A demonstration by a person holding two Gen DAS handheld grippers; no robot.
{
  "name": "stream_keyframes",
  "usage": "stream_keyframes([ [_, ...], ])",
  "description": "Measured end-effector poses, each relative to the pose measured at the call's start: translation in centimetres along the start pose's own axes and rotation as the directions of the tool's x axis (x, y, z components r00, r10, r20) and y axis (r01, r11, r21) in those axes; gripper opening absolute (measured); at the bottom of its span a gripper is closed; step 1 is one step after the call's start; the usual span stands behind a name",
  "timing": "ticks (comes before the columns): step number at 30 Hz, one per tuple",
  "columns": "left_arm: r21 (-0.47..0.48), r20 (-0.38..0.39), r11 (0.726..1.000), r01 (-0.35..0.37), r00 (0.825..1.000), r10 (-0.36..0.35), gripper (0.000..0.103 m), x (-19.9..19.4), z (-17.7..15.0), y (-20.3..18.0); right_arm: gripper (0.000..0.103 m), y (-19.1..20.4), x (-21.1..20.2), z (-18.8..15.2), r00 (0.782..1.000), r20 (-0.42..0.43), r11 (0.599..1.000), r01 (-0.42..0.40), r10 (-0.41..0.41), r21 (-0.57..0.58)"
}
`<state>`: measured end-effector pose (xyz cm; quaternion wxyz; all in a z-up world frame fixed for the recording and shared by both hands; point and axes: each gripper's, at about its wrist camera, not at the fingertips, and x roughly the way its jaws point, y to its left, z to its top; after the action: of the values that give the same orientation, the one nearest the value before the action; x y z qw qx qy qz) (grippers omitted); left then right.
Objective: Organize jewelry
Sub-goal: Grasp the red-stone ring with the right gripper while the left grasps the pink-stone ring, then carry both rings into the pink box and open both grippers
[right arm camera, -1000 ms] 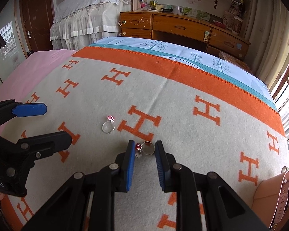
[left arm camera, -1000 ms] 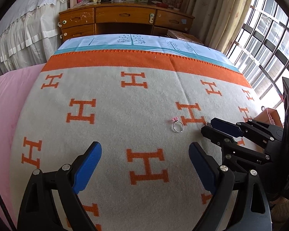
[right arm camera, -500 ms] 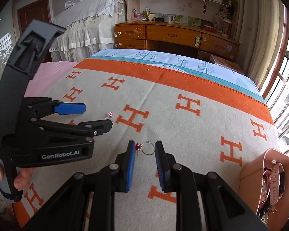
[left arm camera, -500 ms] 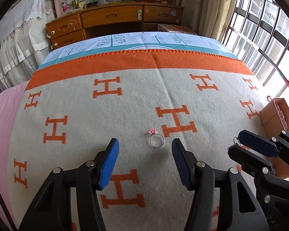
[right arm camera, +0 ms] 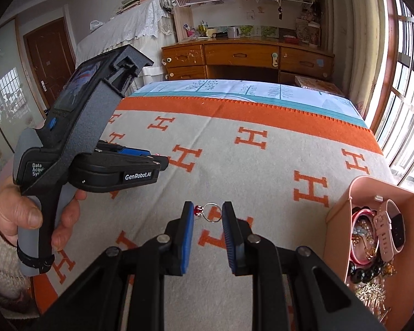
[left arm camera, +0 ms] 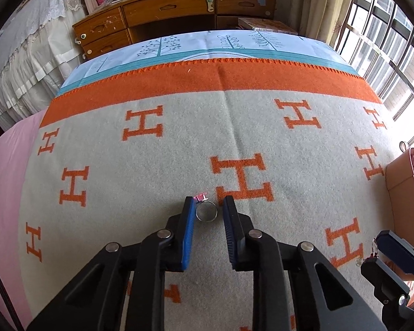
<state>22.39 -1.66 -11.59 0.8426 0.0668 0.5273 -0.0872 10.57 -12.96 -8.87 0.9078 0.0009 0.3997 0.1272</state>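
Between our left gripper's (left arm camera: 207, 207) jaws lies a thin silver ring with a small pink stone (left arm camera: 205, 211). The jaws are closing on it: the left blue pad already seems to meet the band, while a sliver of blanket shows beside the right pad, so we judge the grip not yet made. This ring rests flat on the grey wool blanket with orange H letters (left arm camera: 157, 165), just left of a large H.

Our right gripper's (right arm camera: 208, 213) jaws stand narrowly apart, clamped on a second thin silver ring with a red stone (right arm camera: 211, 212). Its band spans the gap between the pads, and it looks lifted clear of the blanket, over the bed's near right part.

Further right, at the bed's edge, sits an open pink box (right arm camera: 342, 212). It already holds a pink-strapped watch (right arm camera: 392, 227), bangles, dark beads and gold chains heaped together, so we judge much of the sorting done.

Two rings are left, as far as we can see: the red-stone one needs carrying right and dropping into the box, and the pink-stone one needs gripping, lifting and the same trip. No other loose jewelry shows on the blanket.

At far left a hand (right arm camera: 33, 220) holds the left gripper's handle.
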Motion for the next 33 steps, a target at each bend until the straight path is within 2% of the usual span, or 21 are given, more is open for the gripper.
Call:
stream_keyframes([
  [4,-0.024,0.016,1.0,-0.002,1.0,0.003,0.011,-0.2,-0.3,0.0,0.021,-0.8,-0.9,-0.5,1.0,0.019,1.0,-0.004,0.003,0.023],
  [5,-0.036,0.025,0.999,0.022,0.999,-0.022,0.002,-0.4,-0.4,0.2,0.021,-1.0,-1.3,-0.6,1.0,0.028,1.0,-0.005,0.005,0.029],
  [7,-0.057,0.033,0.995,0.078,0.997,-0.076,0.003,-1.1,-1.0,0.5,0.021,-1.5,-2.4,-0.8,0.999,0.048,0.999,-0.008,0.006,0.039],
  [12,-0.019,0.1,0.993,0.113,0.989,-0.111,0.003,-4.1,-2.4,-0.7,0.021,-2.9,-5.3,-1.4,0.994,0.112,0.998,0.011,-0.018,0.057],
  [18,0.068,0.202,0.98,0.19,0.959,-0.2,0.003,-9.4,-3.3,-3.9,0.021,-5.3,-9.0,-2.4,0.981,0.179,0.993,0.061,-0.079,0.104],
  [22,0.135,0.229,0.962,0.238,0.937,-0.264,0.003,-12.0,-3.1,-7.1,0.021,-7.6,-11.4,-3.2,0.968,0.211,0.983,0.104,-0.135,0.153],
  [28,0.225,0.213,0.916,0.332,0.9,-0.379,0.003,-13.9,-2.9,-13.2,0.021,-11.3,-14.1,-4.3,0.95,0.229,0.961,0.157,-0.21,0.229],
  [33,0.29,0.158,0.88,0.375,0.889,-0.431,0.003,-13.5,-3.6,-17.8,0.021,-13.0,-14.7,-5.0,0.95,0.216,0.952,0.17,-0.227,0.254],
])
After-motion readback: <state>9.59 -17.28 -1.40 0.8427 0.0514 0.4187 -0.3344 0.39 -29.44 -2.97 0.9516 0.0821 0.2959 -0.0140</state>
